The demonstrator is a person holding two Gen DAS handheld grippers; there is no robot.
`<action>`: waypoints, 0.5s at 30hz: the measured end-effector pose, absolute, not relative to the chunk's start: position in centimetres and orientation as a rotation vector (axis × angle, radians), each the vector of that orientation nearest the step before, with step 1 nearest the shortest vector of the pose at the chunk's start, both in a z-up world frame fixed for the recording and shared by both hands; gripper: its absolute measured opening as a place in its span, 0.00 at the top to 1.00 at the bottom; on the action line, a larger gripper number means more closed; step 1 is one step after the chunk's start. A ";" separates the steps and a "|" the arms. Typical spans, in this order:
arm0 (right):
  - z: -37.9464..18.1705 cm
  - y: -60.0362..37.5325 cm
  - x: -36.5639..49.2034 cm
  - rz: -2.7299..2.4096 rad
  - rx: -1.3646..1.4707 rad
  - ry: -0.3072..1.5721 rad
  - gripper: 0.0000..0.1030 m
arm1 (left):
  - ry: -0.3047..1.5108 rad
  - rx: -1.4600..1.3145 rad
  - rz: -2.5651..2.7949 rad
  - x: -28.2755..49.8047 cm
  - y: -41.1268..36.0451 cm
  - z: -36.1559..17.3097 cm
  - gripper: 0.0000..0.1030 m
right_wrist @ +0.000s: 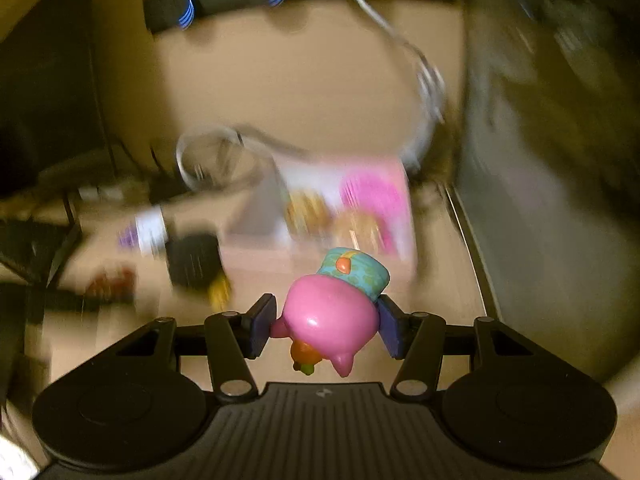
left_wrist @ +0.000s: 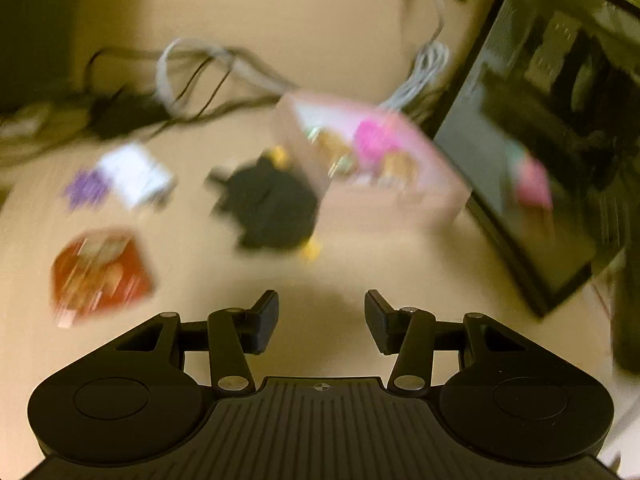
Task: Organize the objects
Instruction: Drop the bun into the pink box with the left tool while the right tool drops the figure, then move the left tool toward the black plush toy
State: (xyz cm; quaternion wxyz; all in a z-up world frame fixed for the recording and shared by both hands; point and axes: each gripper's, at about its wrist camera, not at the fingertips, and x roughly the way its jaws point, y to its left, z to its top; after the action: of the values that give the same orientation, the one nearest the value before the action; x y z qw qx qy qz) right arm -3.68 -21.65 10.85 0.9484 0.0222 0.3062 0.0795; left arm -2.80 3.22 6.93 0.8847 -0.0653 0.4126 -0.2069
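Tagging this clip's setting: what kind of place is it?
Probably a home or office computer desk: a dark monitor stands on a tan desktop, loose cables trail across it, and a power strip lies at the back.

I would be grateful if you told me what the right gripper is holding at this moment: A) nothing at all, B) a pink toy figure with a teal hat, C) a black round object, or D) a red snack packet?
B: in the right wrist view the right gripper has its fingers closed against both sides of the pink toy figure, above the table.
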 end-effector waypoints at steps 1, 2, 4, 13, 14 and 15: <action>11.7 -21.1 -2.1 0.179 0.045 0.592 0.47 | 0.872 -0.141 -0.417 -3.5 4.0 6.6 0.50; 12.2 -20.6 -0.5 0.191 0.046 0.558 0.47 | 0.881 -0.151 -0.401 -4.1 4.7 6.3 0.50; 12.5 -19.3 2.6 0.194 0.044 0.514 0.42 | 0.893 -0.172 -0.364 -4.8 5.9 5.8 0.50; 7.8 -17.2 3.4 0.193 0.089 0.708 0.12 | 0.992 -0.153 -0.341 -5.3 8.7 4.0 0.50; 7.4 -17.2 2.6 0.187 0.081 0.718 0.11 | 0.985 -0.157 -0.342 -5.1 8.7 4.0 0.50; 6.9 -17.2 1.7 0.182 0.075 0.729 0.08 | 0.961 -0.169 -0.339 -4.8 8.9 4.3 0.50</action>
State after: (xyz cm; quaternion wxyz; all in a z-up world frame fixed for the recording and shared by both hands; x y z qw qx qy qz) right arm 1.69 -17.23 6.89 0.9295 0.0369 0.3560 0.0889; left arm -4.80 8.92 4.30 0.8696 -0.0807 0.4595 -0.1619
